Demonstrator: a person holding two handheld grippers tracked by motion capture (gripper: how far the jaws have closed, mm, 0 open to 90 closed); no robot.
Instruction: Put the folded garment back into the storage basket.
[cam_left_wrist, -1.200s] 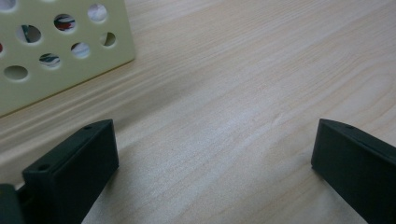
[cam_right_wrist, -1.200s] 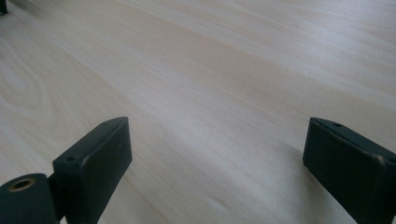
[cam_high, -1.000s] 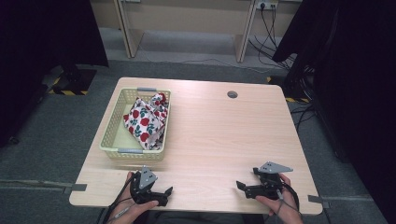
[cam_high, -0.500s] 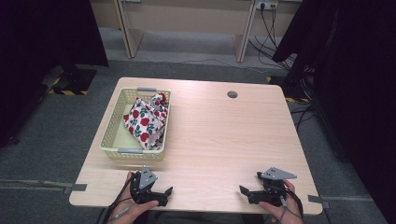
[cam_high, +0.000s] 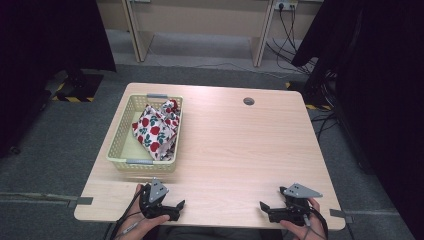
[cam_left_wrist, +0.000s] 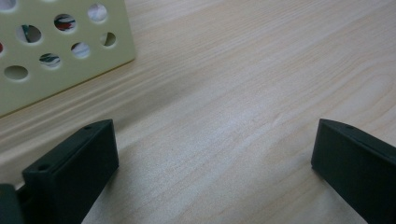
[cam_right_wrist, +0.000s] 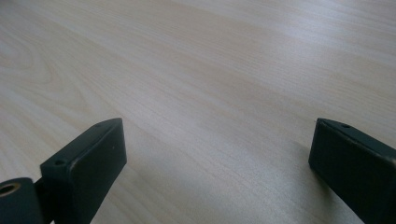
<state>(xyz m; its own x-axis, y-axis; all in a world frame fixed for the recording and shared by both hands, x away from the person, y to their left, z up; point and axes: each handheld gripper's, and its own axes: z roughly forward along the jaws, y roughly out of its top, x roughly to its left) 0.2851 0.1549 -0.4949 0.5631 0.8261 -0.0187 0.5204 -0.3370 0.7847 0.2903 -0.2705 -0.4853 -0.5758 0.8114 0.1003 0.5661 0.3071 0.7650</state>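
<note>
A pale yellow plastic basket (cam_high: 119, 150) stands on the left half of the wooden table (cam_high: 240, 145). Inside it lies a bunched white cloth with a red and green print (cam_high: 156, 127). Near the front edge, just in front of the basket, my left gripper (cam_high: 176, 210) rests on the table, open and with nothing between its jaws. At the front right, my right gripper (cam_high: 265, 210) sits low on the wood, also open and holding nothing. In the left gripper view the basket's perforated wall (cam_left_wrist: 46, 56) is at the upper left, beyond the open left gripper (cam_left_wrist: 215, 135). Bare wood lies ahead of the right gripper (cam_right_wrist: 215, 126).
A round cable hole (cam_high: 248, 101) sits near the table's far edge. Dark curtains hang at both sides, and cables (cam_high: 287, 30) trail on the floor behind the table. The table's middle and right are bare wood.
My right gripper has slid a little toward the near right edge of the table. The left gripper, the basket and the cloth have not moved.
</note>
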